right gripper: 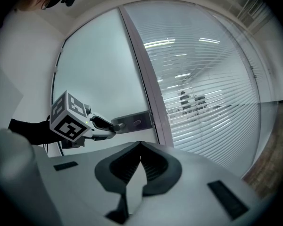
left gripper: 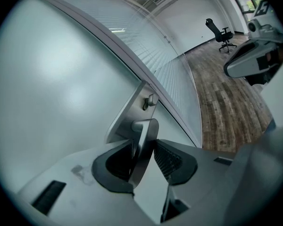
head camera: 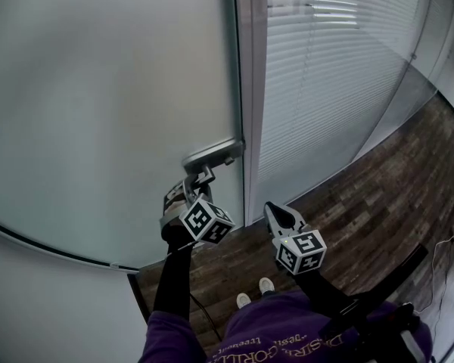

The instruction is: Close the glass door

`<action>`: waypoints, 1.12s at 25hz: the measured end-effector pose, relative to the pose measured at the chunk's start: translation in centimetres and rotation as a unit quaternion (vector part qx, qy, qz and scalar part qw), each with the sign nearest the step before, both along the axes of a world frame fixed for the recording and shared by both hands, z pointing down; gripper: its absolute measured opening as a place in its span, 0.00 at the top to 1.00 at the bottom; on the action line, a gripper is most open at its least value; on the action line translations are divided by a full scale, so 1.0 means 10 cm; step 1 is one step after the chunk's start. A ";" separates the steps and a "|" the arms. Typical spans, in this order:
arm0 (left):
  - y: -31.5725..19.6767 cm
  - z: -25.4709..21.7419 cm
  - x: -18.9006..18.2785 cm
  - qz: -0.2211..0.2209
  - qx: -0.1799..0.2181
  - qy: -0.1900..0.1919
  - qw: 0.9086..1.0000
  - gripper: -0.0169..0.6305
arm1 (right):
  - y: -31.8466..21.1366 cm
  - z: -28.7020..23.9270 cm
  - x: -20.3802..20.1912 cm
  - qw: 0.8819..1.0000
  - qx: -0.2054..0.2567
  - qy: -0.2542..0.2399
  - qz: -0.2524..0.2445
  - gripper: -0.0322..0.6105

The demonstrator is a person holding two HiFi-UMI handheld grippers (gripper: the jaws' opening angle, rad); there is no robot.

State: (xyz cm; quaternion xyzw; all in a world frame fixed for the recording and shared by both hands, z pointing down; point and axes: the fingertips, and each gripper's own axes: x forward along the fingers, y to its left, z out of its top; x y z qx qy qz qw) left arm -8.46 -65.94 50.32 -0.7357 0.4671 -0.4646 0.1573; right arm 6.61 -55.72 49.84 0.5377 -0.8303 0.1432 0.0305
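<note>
The frosted glass door (head camera: 98,89) stands with its edge against the metal frame post (head camera: 251,89). Its steel lever handle (head camera: 212,156) sits on a plate near that edge. My left gripper (head camera: 204,174) reaches up to the lever. In the left gripper view the lever (left gripper: 144,140) lies between the jaws of my left gripper (left gripper: 145,150), with both pads against it. My right gripper (head camera: 275,212) hangs to the right of the door, apart from it, jaws shut with nothing in them. The right gripper view shows the left gripper (right gripper: 104,125) at the handle plate (right gripper: 137,122).
A glass wall with white blinds (head camera: 325,74) runs right of the frame post. Dark wood floor (head camera: 363,210) lies below it, with cables (head camera: 446,240) at the far right. My shoes (head camera: 253,293) stand close to the door. An office chair (left gripper: 222,32) stands far down the room.
</note>
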 end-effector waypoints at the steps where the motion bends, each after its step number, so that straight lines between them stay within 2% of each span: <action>1: 0.00 0.00 0.00 0.001 0.002 0.002 1.000 0.79 | 0.00 0.00 -0.01 1.000 0.000 0.001 -0.001 0.95; 10: 0.01 -0.02 -0.01 0.000 -0.003 0.019 1.000 0.78 | -0.03 0.00 -0.04 1.000 -0.001 0.003 -0.003 0.95; 28: -0.13 -0.01 -0.03 -0.009 -0.009 0.022 1.000 0.77 | -0.07 -0.04 -0.02 1.000 0.003 0.006 0.004 0.95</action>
